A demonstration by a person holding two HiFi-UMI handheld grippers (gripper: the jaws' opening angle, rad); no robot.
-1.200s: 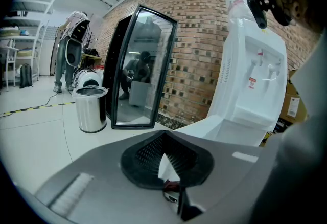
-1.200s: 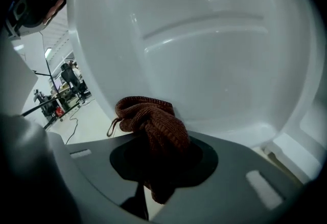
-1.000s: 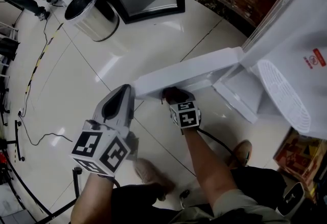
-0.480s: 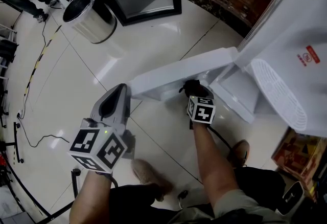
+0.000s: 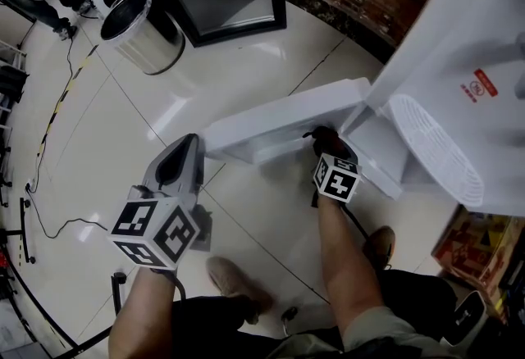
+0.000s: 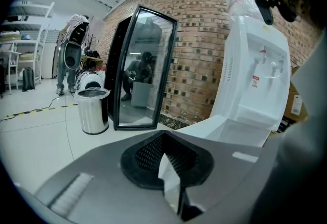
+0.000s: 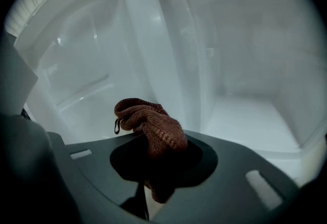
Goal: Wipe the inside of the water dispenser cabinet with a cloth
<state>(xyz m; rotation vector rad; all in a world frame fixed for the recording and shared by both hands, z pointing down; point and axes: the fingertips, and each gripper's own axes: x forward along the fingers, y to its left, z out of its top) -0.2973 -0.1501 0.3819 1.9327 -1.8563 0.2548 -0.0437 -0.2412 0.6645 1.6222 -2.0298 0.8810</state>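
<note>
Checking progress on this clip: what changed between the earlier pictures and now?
The right claw, shut on the brown cloth, moved rightward along the open cabinet door toward the cabinet opening, and kept its grip on the cloth. The left claw stayed where it was, shut, and the door stayed open.

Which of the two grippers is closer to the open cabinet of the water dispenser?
Right. The right gripper, holding the brown cloth, points into the cabinet opening; the left gripper sits out by the free end of the open door, farther from it.
</note>
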